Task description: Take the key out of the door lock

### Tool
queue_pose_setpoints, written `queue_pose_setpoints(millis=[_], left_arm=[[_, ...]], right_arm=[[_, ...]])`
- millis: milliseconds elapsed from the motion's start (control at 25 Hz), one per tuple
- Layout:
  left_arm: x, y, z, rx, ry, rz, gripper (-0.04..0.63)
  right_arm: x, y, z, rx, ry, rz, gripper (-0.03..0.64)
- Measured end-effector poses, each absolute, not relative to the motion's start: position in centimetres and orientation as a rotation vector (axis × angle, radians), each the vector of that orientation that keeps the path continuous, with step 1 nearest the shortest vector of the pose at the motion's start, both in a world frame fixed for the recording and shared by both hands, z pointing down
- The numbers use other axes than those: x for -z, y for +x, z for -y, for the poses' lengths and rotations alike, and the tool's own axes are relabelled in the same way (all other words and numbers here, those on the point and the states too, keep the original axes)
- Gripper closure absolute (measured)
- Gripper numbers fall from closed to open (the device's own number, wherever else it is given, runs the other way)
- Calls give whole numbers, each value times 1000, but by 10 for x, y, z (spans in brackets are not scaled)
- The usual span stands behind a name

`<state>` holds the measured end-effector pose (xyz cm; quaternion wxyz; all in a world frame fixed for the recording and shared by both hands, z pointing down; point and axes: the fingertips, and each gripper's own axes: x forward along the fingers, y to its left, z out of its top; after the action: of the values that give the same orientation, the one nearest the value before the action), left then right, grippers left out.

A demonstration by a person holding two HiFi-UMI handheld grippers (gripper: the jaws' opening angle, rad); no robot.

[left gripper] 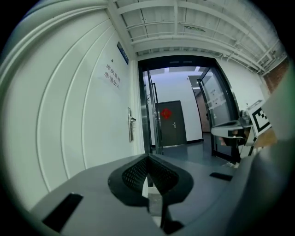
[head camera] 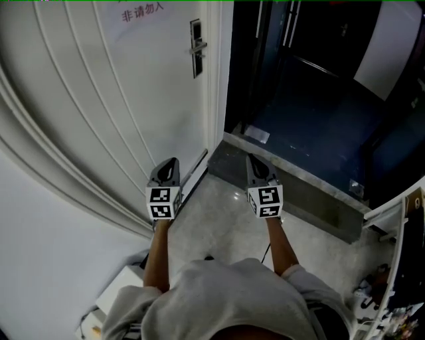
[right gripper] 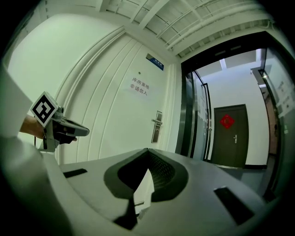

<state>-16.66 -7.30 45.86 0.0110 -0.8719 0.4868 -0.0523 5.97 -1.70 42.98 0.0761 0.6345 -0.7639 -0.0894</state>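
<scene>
The white door (head camera: 99,99) carries a metal lock plate with a lever handle (head camera: 196,48), far ahead of both grippers. The same plate shows in the left gripper view (left gripper: 130,124) and the right gripper view (right gripper: 157,126). It is too small for me to make out a key. My left gripper (head camera: 169,161) is held low beside the door, its jaws meeting at the tip (left gripper: 149,156) with nothing between them. My right gripper (head camera: 255,159) is level with it, over the floor near the threshold. It is also shut and empty (right gripper: 147,150).
A stone threshold (head camera: 292,179) leads into a dark corridor with a glass door. A dark door with a red ornament (right gripper: 229,136) stands at the far end. The white door bears a printed notice (head camera: 141,11). A white box (head camera: 123,285) sits at my left foot, shelving (head camera: 398,265) at right.
</scene>
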Motion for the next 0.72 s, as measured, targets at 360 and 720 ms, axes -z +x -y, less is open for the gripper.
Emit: queue_pose_setpoints(millis=[360, 720], left_arm=[[-468, -163, 128, 164, -2747, -1479, 577], [-486, -134, 196, 190, -2767, -1487, 577]], right_arm=[[-452, 59, 63, 222, 1913, 2250, 594], [-469, 85, 132, 188, 1902, 2246, 594]])
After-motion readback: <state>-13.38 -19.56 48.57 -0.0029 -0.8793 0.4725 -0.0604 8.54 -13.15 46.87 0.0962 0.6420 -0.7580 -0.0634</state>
